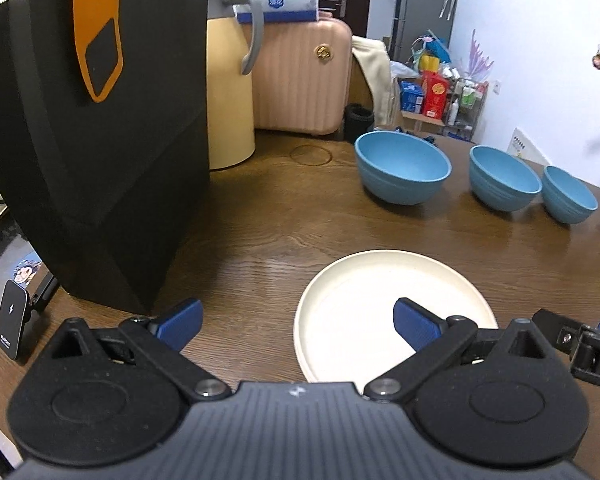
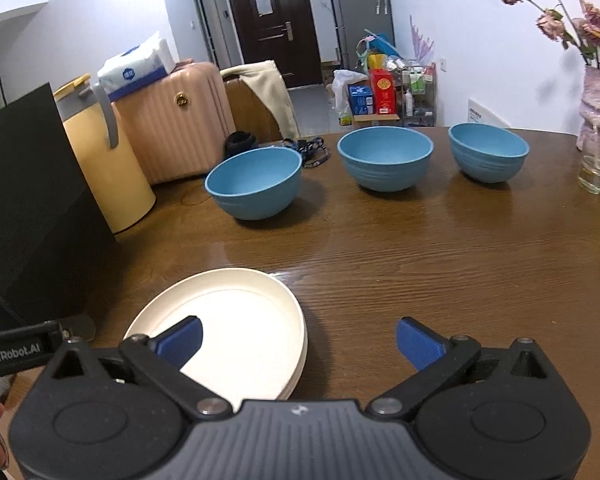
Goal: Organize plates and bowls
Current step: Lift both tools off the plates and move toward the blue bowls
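A stack of cream plates (image 1: 380,300) (image 2: 240,320) lies on the brown wooden table near the front. Three blue bowls stand in a row behind it: a large one (image 1: 402,166) (image 2: 254,182), a middle one (image 1: 504,176) (image 2: 384,158) and a small one (image 1: 570,194) (image 2: 488,152). My left gripper (image 1: 296,326) is open and empty, its right finger over the plates. My right gripper (image 2: 298,340) is open and empty, its left finger over the plates' near part. Each gripper's edge shows in the other's view.
A black paper bag (image 1: 96,132) stands at the left, with a yellow jug (image 1: 228,92) (image 2: 108,160) behind it. A glass vase with dried flowers (image 2: 596,148) stands at the right edge. A phone stand (image 1: 14,320) sits at the near left. A pink suitcase (image 2: 176,120) stands beyond the table.
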Available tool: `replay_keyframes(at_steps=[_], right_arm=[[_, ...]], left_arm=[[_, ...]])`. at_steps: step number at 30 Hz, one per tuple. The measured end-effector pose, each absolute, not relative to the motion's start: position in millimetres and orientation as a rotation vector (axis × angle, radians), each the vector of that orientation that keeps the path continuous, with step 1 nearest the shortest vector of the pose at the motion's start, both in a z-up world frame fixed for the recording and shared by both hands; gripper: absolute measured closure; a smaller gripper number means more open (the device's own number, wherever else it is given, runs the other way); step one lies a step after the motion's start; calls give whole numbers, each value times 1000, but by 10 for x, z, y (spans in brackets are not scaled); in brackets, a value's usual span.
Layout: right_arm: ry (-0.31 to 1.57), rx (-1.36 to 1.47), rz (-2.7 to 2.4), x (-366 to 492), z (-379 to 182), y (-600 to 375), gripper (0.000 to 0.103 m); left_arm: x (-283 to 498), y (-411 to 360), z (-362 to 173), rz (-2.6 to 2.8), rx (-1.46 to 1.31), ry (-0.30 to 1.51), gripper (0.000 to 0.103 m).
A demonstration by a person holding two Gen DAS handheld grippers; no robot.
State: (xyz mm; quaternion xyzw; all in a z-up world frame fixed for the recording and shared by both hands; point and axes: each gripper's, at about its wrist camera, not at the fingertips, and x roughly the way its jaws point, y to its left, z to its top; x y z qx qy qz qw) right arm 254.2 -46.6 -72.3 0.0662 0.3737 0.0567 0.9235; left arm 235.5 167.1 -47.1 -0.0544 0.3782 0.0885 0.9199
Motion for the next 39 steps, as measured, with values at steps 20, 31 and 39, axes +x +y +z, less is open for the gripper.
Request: replay_keyframes(at_steps=[20,31,39], right_arm=[[746,134,116,2219,-314,-845,0],[760,149,123,2232,-218,-1229,0],[770,155,127,2203,-188,-1480,0]], left_arm=[[2111,1291,-105,153,-128,735,0],[2068,878,45,169,-124,727,0],[1993,671,108,187,-153,722,0]])
